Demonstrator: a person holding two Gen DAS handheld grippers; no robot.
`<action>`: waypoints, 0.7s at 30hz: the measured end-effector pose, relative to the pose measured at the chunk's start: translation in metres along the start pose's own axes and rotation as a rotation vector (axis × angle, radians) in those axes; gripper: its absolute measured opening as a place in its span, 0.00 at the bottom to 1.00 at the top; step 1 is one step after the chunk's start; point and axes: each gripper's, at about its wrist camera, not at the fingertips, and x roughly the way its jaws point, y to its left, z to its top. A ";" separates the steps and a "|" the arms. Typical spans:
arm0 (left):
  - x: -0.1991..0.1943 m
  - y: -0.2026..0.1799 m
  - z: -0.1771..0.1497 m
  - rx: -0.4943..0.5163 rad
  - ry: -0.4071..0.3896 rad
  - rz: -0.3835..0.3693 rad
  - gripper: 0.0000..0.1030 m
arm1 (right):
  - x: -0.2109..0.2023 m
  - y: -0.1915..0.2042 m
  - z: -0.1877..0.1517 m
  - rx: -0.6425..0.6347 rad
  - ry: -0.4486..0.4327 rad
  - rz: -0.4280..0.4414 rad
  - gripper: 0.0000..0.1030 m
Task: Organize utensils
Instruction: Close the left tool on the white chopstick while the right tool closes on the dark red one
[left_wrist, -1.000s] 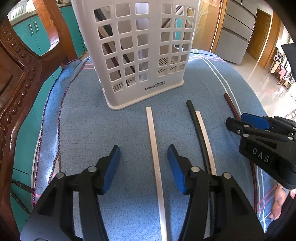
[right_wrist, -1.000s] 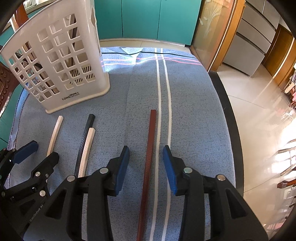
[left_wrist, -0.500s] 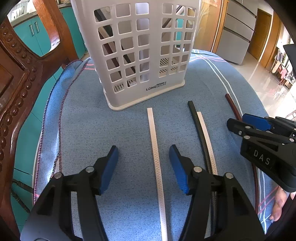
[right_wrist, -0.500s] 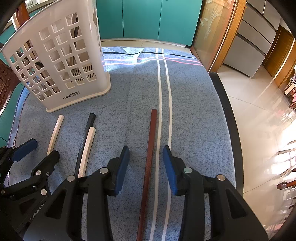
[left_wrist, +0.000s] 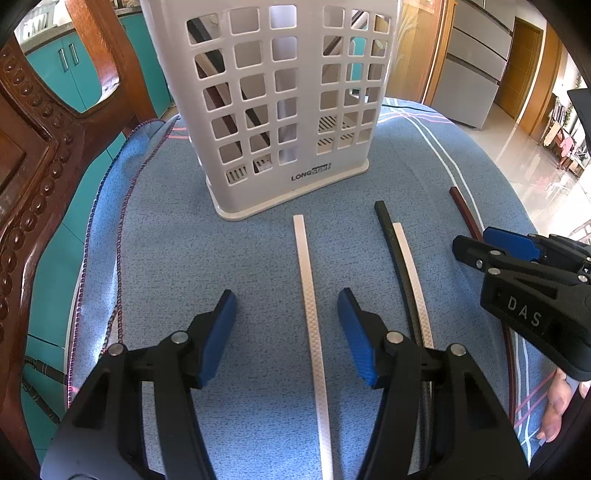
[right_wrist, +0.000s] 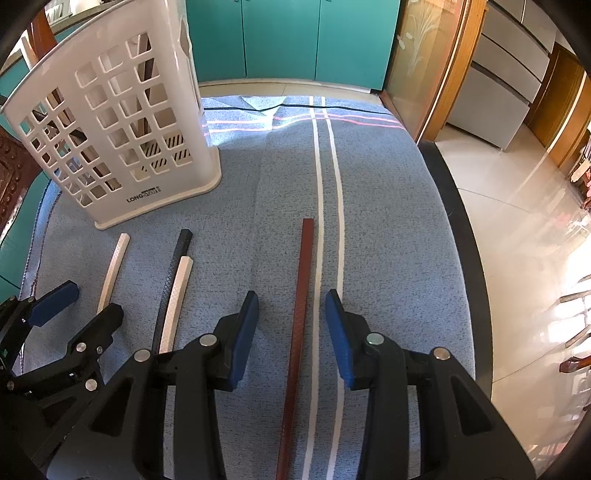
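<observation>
Several chopsticks lie on the blue cloth in front of a white slotted utensil basket (left_wrist: 280, 110) (right_wrist: 122, 129), which holds more sticks. A white chopstick (left_wrist: 310, 306) (right_wrist: 112, 266) runs between the fingers of my open left gripper (left_wrist: 288, 332), untouched. To its right a black chopstick (left_wrist: 391, 243) (right_wrist: 177, 266) and a second white one (left_wrist: 413, 284) (right_wrist: 175, 299) lie side by side. A dark red chopstick (right_wrist: 299, 321) (left_wrist: 465, 210) lies between the fingers of my open right gripper (right_wrist: 291, 332), clear of both pads. The right gripper (left_wrist: 491, 243) also shows at the left view's right edge.
A carved wooden chair (left_wrist: 33, 177) stands at the table's left edge. Teal cabinets (right_wrist: 291, 37) lie behind the table, and its right edge (right_wrist: 461, 229) drops to a tiled floor. A hand (left_wrist: 557, 406) shows under the right gripper.
My left gripper's jaws stand slightly wider apart than a second ago. Neither gripper nor any chopstick has otherwise moved.
</observation>
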 end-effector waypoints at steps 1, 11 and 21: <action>0.000 -0.001 0.000 0.001 -0.001 0.000 0.57 | 0.001 0.000 0.001 -0.001 0.000 -0.001 0.38; 0.000 0.000 -0.001 0.003 -0.002 0.001 0.57 | 0.001 0.002 0.000 -0.004 -0.001 -0.005 0.38; 0.000 -0.003 -0.001 0.012 -0.006 -0.019 0.46 | 0.000 0.002 -0.002 -0.008 -0.003 -0.004 0.37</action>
